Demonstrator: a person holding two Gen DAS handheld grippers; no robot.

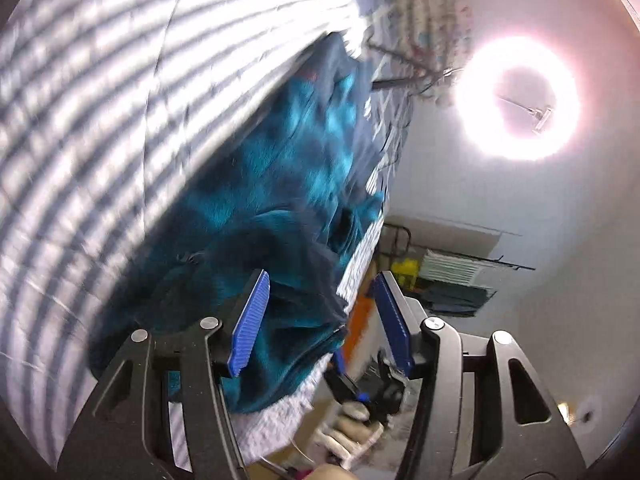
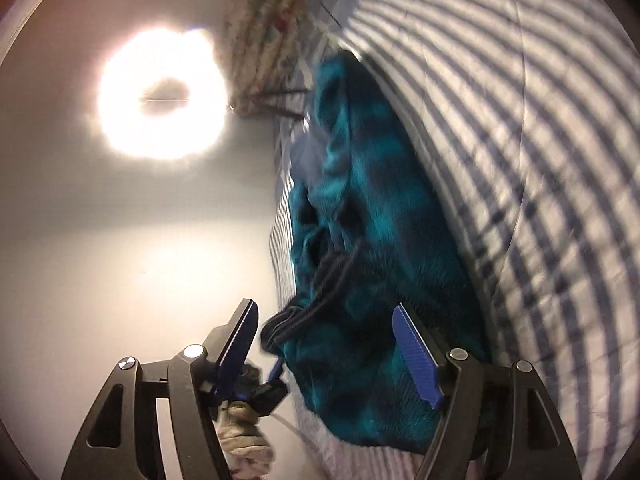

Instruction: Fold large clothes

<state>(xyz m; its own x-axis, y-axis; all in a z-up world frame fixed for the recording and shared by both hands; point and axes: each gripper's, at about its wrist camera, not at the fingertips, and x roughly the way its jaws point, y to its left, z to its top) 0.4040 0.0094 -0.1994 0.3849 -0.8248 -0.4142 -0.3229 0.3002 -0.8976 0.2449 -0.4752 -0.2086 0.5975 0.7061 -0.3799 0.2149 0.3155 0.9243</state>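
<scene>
The teal fleece garment (image 1: 280,200) lies in a bunched, lumpy heap on the blue-and-white striped bedsheet (image 1: 100,100), just ahead of both grippers. The views are rolled sideways, so the bed runs up one side of each picture and the pale wall with a glaring ring light (image 1: 518,98) fills the other.

The left gripper (image 1: 324,320) stands about half open. A near corner of the fleece sits between its ribbed blue pads (image 1: 250,320), but the pads stand clear of the cloth on both sides and pinch nothing. The right gripper (image 2: 340,340) is spread wider; the garment's dark elastic cuff or hem (image 2: 288,320) lies between its jaws, close to one pad yet not pressed. Neither gripper has hold of anything. In each wrist view the other gripper shows small and low, held by a pale-gloved hand (image 1: 352,428).

As a judgement: the fabric looks doubled over itself in thick layers, so some gathering or a first fold seems to be done, and the near edge appears to be laid down on the bed. Still, the pile is rumpled, with loose ridges and no flat, squared outline. What remains is likely smoothing it out, lining up the edges and making the further folds into a neat bundle. Blur hides the finer creases, so how many folds are in cannot be told.
</scene>
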